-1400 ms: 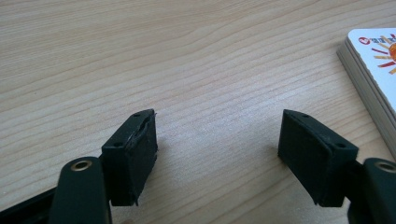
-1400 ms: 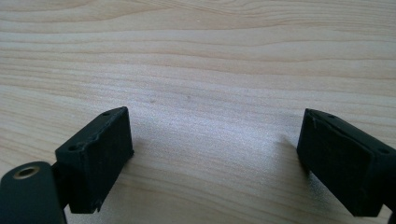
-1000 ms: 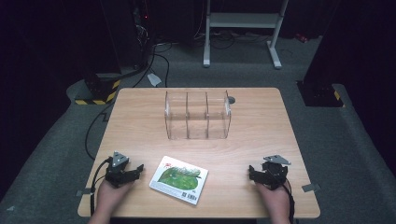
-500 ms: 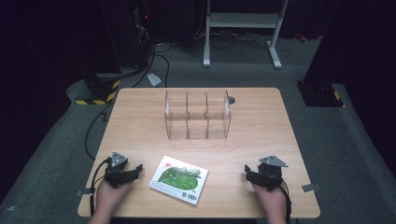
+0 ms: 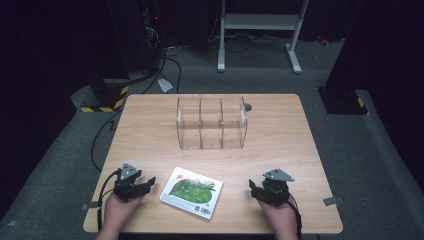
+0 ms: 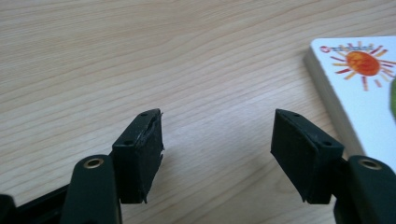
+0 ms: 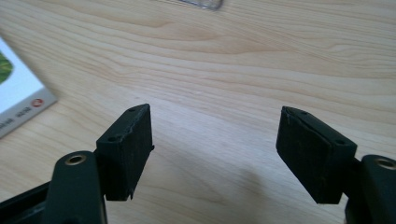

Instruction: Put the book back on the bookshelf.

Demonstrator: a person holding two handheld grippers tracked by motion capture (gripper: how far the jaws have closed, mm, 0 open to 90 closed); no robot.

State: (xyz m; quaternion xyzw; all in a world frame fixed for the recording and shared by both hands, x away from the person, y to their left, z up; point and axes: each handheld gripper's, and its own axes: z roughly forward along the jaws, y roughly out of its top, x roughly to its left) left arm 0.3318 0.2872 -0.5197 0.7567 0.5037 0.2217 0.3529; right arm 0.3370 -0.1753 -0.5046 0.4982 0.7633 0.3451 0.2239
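Observation:
A thin white book with a green picture on its cover lies flat near the table's front edge; its corner with an orange sun shows in the left gripper view, and another corner in the right gripper view. My left gripper rests just left of the book, open, jaws pointing at it; they have just been closing a little with only bare wood between them. My right gripper sits to the book's right, open, its jaws also just closing over bare table. A clear three-compartment box stands mid-table.
A wooden table on grey carpet. A small dark round thing lies by the box's far right corner. Cables trail off the table's left side. A white stand's legs stand on the floor behind.
My right gripper has shifted left toward the book. The left gripper has stayed put. Book and box have not moved.

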